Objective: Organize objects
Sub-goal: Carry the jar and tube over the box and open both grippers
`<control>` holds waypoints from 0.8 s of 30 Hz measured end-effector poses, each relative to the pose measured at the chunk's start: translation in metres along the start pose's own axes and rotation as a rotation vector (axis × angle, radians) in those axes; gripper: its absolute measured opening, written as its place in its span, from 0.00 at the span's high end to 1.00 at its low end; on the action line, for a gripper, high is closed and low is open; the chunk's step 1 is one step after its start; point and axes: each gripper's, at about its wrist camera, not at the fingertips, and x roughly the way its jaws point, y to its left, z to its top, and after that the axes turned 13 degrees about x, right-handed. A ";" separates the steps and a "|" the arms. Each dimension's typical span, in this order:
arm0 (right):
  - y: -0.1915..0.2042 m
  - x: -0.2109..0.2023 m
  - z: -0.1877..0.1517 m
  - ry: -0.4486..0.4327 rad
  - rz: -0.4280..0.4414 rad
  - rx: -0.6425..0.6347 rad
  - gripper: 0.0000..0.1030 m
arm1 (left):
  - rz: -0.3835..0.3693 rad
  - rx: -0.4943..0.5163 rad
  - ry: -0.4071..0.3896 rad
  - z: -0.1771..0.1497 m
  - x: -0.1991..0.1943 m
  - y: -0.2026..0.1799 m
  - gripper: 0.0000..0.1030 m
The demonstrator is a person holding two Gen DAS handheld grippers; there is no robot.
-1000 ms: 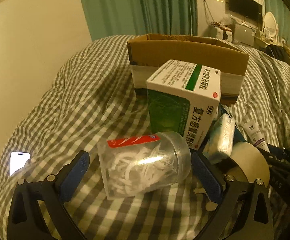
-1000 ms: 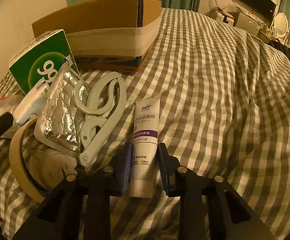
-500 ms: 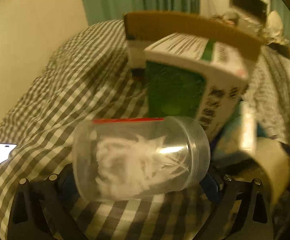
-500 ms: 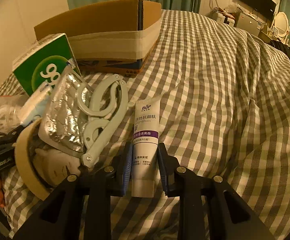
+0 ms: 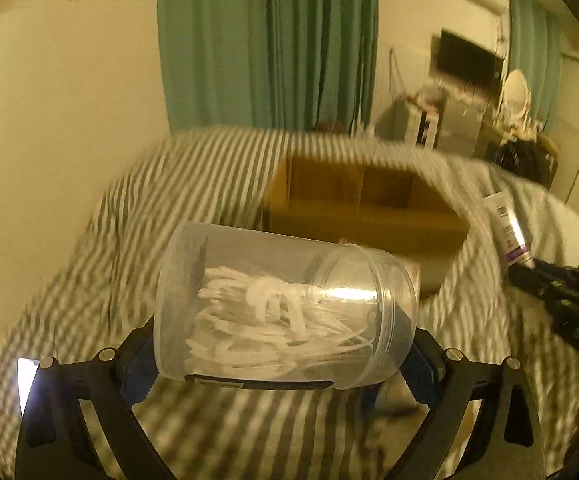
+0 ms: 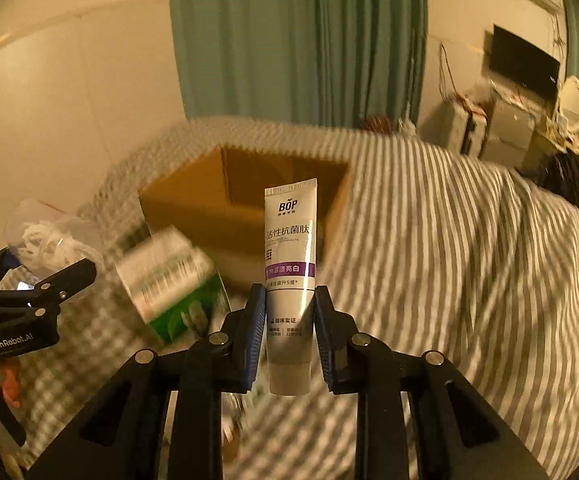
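Left gripper [image 5: 285, 364]: its fingers were closed on the clear plastic jar [image 5: 285, 312], holding it on its side by the two ends, clear of the bed [image 5: 129, 240].
Jar contents: a loose tangle of white plastic pieces, which looked like floss picks; they lay heaped against the lower wall.
Jar handling: judged light and rigid, but smooth-walled and round, so likely to roll or slip between the pads; a hold across the straight body, away from the wider lid end, seemed safest.
Right gripper [image 6: 289, 336]: its fingers were pressed against the lower part of the toothpaste tube [image 6: 290, 272], which stood upright with its crimped end on top.
Tube handling: judged soft and squeezable, light; the firmer part near the cap gives a surer hold than the middle, which would dent.
Cardboard box [image 5: 365, 216]: open-topped, on the checked bed beyond both held things; its inside looked empty as far as the blur allowed.
Green and white carton [image 6: 173, 280]: lying on the bed just before the box, left of the tube.
Likely step: carrying both items toward the box.
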 end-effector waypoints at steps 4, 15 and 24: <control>0.005 0.005 0.033 -0.052 0.032 -0.014 0.77 | -0.008 0.015 -0.067 0.048 0.011 0.009 0.03; -0.001 0.080 0.109 -0.036 0.061 0.052 0.77 | -0.020 0.068 -0.071 0.133 0.102 -0.007 0.03; -0.023 0.119 0.085 0.049 0.102 0.107 0.76 | -0.063 0.110 0.039 0.123 0.162 -0.026 0.03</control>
